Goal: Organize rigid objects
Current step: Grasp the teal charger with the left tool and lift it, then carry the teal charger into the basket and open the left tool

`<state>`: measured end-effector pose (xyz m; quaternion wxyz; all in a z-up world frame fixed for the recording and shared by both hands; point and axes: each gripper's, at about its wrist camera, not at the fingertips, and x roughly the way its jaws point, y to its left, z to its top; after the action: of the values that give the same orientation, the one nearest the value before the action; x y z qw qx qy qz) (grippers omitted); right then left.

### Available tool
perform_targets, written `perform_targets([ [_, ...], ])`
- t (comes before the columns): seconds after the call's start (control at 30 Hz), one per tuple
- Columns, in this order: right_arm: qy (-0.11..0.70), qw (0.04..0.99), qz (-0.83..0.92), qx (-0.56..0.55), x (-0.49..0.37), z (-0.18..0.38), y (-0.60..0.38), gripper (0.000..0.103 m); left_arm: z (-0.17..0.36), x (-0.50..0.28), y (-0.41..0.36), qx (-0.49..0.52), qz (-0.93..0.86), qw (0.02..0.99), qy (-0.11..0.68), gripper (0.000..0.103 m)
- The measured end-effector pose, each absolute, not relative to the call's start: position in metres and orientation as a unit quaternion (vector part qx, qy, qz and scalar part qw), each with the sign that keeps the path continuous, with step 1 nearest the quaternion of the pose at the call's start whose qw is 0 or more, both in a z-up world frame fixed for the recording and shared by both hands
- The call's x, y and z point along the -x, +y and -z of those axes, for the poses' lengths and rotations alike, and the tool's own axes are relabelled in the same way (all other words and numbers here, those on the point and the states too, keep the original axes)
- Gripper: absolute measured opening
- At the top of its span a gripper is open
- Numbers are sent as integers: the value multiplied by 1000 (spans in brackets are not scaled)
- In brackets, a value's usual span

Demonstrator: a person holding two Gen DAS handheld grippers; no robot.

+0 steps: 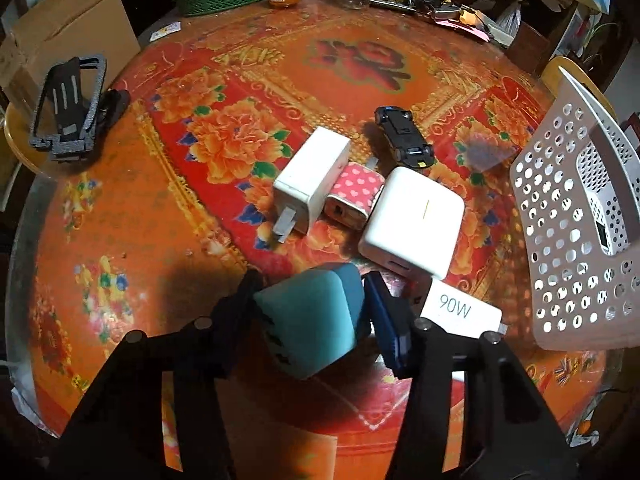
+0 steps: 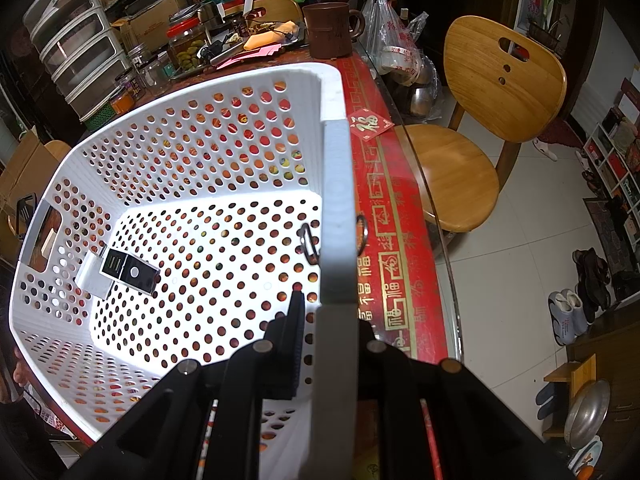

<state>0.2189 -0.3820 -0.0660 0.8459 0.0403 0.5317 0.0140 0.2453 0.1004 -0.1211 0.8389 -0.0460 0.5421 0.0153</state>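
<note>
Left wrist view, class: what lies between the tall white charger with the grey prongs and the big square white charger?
A pink heart-patterned charger sits between the tall white charger and the square white charger, seen in the left wrist view.

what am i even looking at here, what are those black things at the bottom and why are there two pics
The black bars are two-finger tools that a person holds, one in each hand, each with a wide-angle camera looking along its fingers. That is why there are two pictures.

The left view looks down on a round table with a red flowered cover. The left hand-held gripper has a teal charger between its fingers. Beyond it lie two white chargers, a pink heart-patterned charger, a white 90W block and a dark toy car.

In the right view, the right hand-held gripper is clamped on the rim of a white perforated basket, steadying it. One black-and-white adapter already lies inside.
</note>
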Motion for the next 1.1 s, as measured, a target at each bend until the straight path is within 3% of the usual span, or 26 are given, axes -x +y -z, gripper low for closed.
perform_targets([
  [0.2,532,846,-14,-40,-219,66,-382,12,103,-235,112,59,-20,850,524,50],
  [0.4,532,846,-14,-39,-219,66,-382,12,53,-228,105,51,-19,872,487,50],
  [0.7,532,846,-14,-39,-219,65,-381,12,-40,-232,-9,-57,41,899,433,50],
  [0.83,532,846,-14,-40,-219,65,-381,13,-40,-252,-78,-112,71,884,447,50],
  [1.1,534,845,-14,-39,-221,65,-380,13,22,-299,-172,-225,77,822,517,50],
])
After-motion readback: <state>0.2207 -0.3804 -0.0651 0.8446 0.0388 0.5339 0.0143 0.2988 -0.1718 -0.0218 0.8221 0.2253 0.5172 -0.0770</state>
